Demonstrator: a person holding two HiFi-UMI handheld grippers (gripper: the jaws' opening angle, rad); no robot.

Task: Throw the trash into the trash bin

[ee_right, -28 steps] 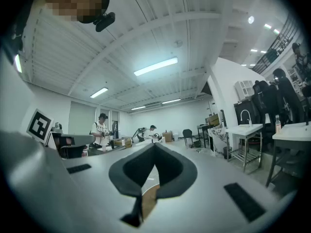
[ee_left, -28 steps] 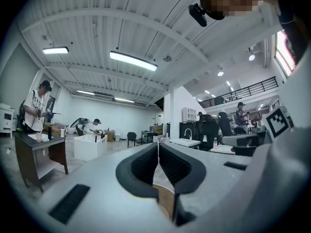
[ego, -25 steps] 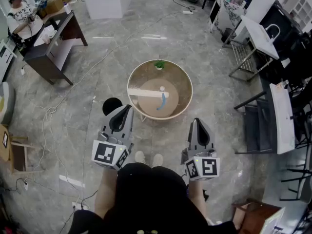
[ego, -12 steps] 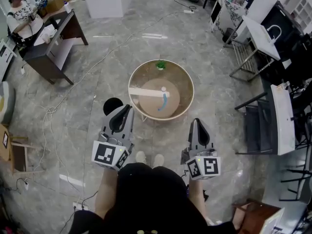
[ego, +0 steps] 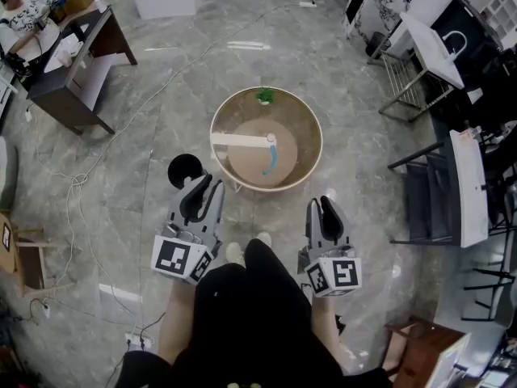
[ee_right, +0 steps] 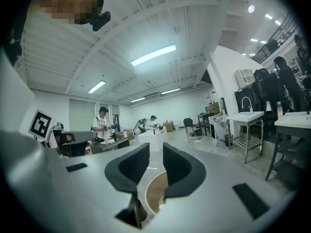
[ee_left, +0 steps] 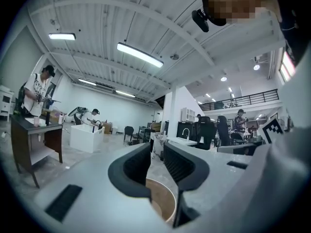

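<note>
Both grippers are on the near side of the table, nothing in either one. Left gripper has its jaws just a crack apart. Right gripper has just been opening and sits partway open, with only the table showing through the gap. Trash is on the table: a white strip across its left half, and a blue piece and a little ball near the middle. The black bin is on the floor just left of the table.

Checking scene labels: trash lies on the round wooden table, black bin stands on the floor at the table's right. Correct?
Not quite. The black bin stands on the floor at the left of the round wooden table, not its right, as the head view shows. The trash does lie on the table.
</note>
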